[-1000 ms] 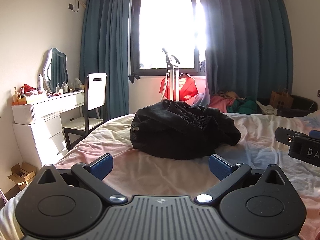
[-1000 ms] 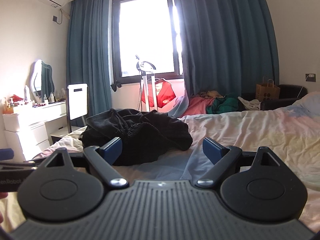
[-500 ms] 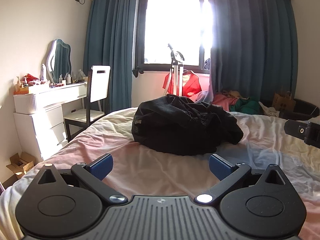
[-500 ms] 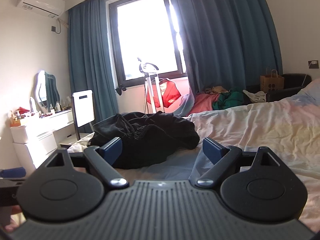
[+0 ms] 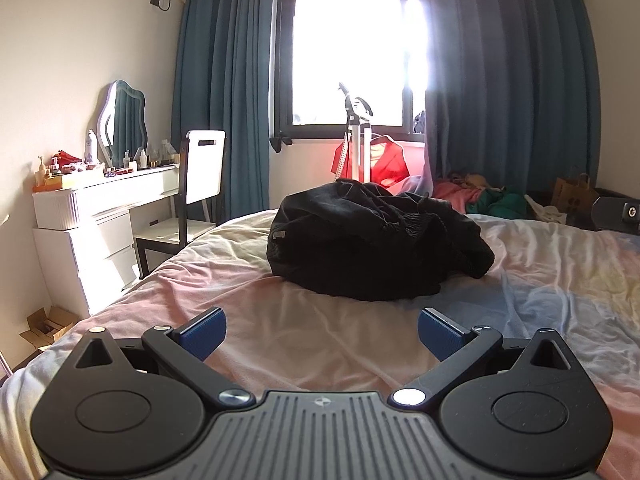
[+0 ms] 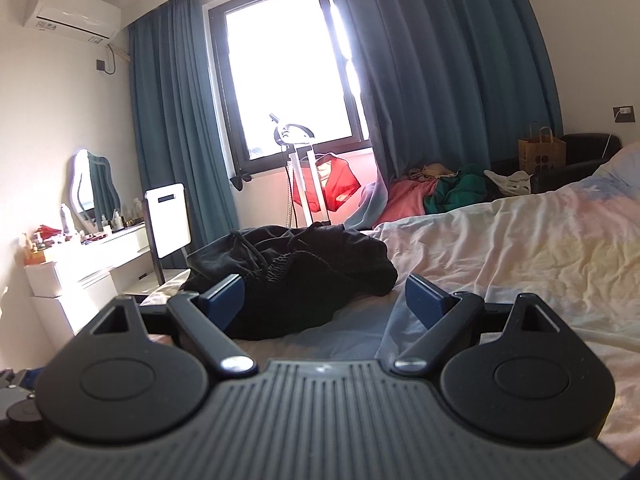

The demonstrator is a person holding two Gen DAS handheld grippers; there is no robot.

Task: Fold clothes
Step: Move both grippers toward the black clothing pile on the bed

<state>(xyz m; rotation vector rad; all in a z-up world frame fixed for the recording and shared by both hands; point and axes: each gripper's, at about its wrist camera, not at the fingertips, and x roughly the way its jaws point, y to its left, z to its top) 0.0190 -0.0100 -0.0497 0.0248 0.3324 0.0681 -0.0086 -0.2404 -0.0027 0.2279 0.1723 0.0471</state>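
A crumpled black garment (image 5: pixel 372 240) lies in a heap on the pastel bedsheet (image 5: pixel 560 280), ahead of both grippers. My left gripper (image 5: pixel 322 334) hovers over the sheet a short way before the heap, open, nothing between its blue pads. In the right wrist view the same black garment (image 6: pixel 296 276) sits ahead and left. My right gripper (image 6: pixel 325 302) is open and tilted, its left pad (image 6: pixel 224 300) overlapping the heap's near edge in the picture; contact cannot be told. The right gripper's body (image 5: pixel 618 214) shows at the left view's right edge.
A white dressing table (image 5: pixel 96 216) with a mirror and bottles and a white chair (image 5: pixel 196 196) stand left of the bed. A garment steamer (image 5: pixel 358 140) with a red garment stands at the window. Loose clothes (image 5: pixel 480 196) and a paper bag (image 5: pixel 572 192) lie beyond the bed.
The right wrist view has rolled, so the room now leans. In the left view the right gripper's body has drifted out toward the right edge. Both grippers stay open; the garment lies unmoved.
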